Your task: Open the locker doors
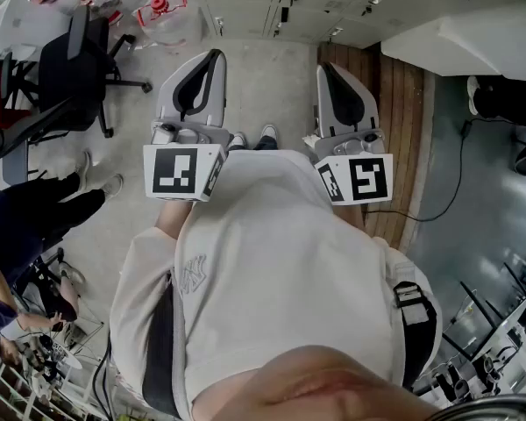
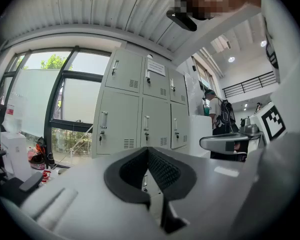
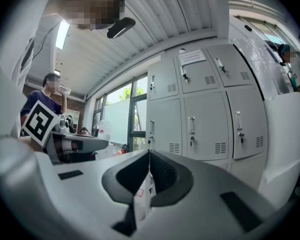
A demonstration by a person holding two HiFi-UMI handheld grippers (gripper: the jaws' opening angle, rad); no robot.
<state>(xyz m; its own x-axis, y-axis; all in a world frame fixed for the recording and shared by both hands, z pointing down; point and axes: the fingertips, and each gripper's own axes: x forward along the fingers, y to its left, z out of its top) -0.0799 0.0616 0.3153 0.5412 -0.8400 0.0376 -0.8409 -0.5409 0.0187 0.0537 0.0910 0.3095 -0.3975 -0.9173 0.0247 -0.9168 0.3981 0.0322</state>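
Your left hand-held gripper (image 2: 149, 153) and right hand-held gripper (image 3: 149, 155) are both closed tight and hold nothing. The lockers (image 3: 206, 109) stand straight ahead, well apart, with upright handles (image 3: 191, 126). Your right side looks nearer.

Grey floor (image 1: 272, 77); office chair (image 1: 74, 68) on it

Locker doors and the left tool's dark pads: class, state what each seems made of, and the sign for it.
Locker doors: probably painted sheet metal, pale grey, matt; punched vent slots and shiny handles suggest it. Pads of the left tool: likely rubber or soft plastic, black, matt, with a fine ribbed texture.
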